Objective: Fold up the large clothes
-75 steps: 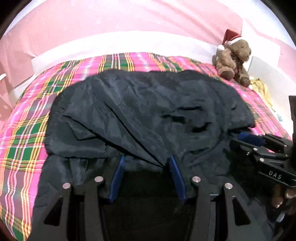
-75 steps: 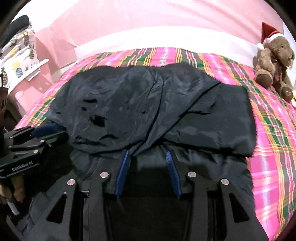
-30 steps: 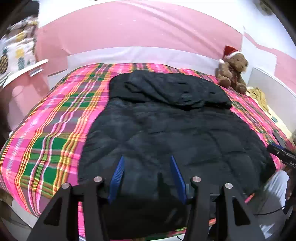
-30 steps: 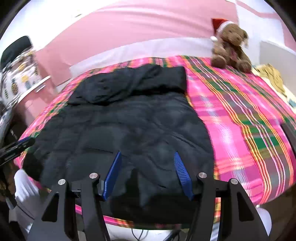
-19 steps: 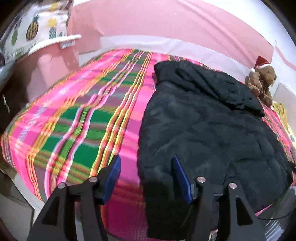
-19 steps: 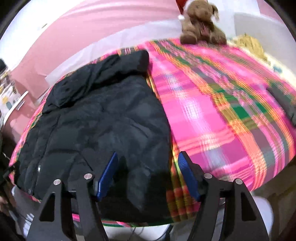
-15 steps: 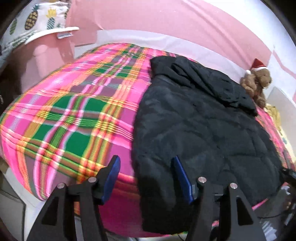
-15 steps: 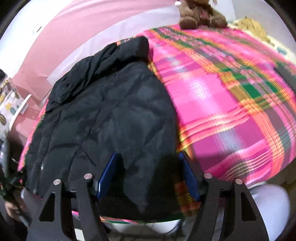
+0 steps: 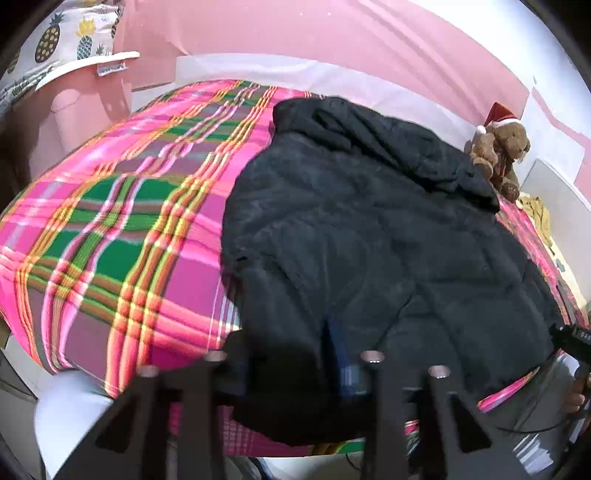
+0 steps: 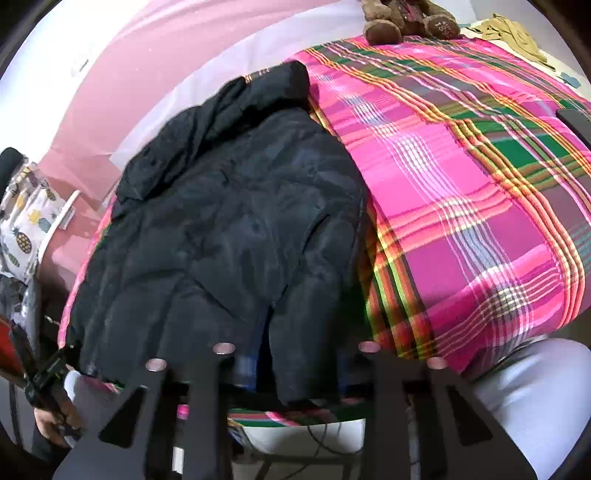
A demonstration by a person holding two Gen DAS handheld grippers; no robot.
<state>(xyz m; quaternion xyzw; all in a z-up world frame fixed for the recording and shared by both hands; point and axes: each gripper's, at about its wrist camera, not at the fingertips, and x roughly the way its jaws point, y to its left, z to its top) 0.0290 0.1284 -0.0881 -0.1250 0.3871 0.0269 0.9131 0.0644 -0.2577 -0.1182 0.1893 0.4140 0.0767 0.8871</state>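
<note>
A black puffer jacket (image 9: 369, 221) lies flat on the pink plaid bed cover (image 9: 129, 221), its hood end toward the far wall. My left gripper (image 9: 295, 347) is at the jacket's near left hem corner. Its jaws are closing, with the hem bunched between them and draped over the left finger. In the right wrist view the same jacket (image 10: 240, 221) fills the left half of the bed cover (image 10: 461, 184). My right gripper (image 10: 295, 362) is at the near right hem corner, jaws closing, with a fold of hem pinched between its blue pads (image 10: 246, 365).
A teddy bear in a red hat (image 9: 498, 151) sits at the bed's far right corner, with a yellow cloth (image 9: 535, 214) beside it. A pineapple-print cloth (image 9: 66, 33) lies on a pink stand at the far left. A dark flat object (image 10: 576, 122) lies at the bed's right edge.
Both grippers drew back from the jacket's middle to its near hem, spread out to the two corners and sank. Their jaws went from wide apart to closed on the hem.
</note>
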